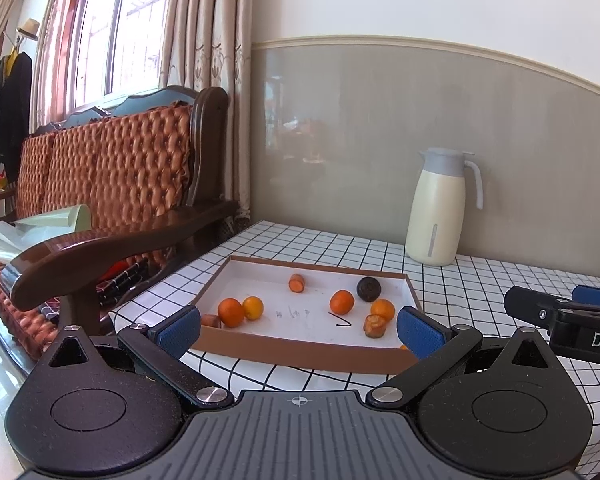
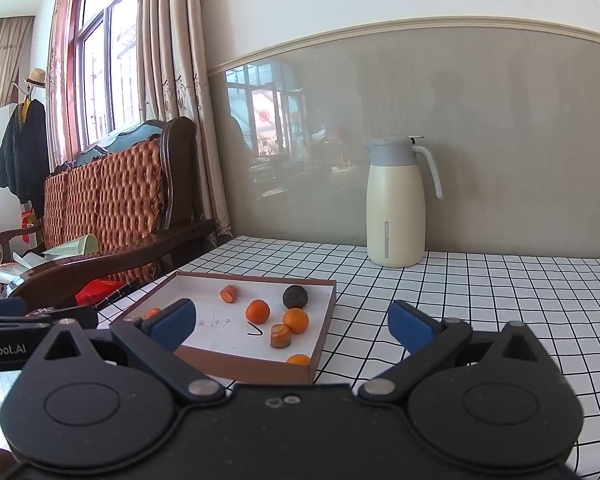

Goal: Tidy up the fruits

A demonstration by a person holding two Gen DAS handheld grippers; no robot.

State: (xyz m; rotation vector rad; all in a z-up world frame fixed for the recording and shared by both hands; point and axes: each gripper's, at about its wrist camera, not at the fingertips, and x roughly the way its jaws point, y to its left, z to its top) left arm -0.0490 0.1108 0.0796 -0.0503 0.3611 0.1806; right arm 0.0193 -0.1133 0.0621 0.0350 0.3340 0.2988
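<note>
I hold the left gripper (image 1: 298, 330) and right gripper (image 2: 292, 322) wide open and empty; the oranges (image 1: 342, 302) lie in the tray (image 1: 300, 354) at 12 o'clock on the worktop (image 1: 480, 280).

Two low, near views sharing tray (image 1: 308, 354).

A shallow brown-walled, white-floored box (image 1: 300, 350) lies flat just ahead of the left gripper (image 1: 300, 330), between its spread blue pads, holding scattered small orange fruits (image 1: 342, 302), cut orange pieces (image 1: 374, 325) and one dark round fruit (image 1: 368, 289).
</note>
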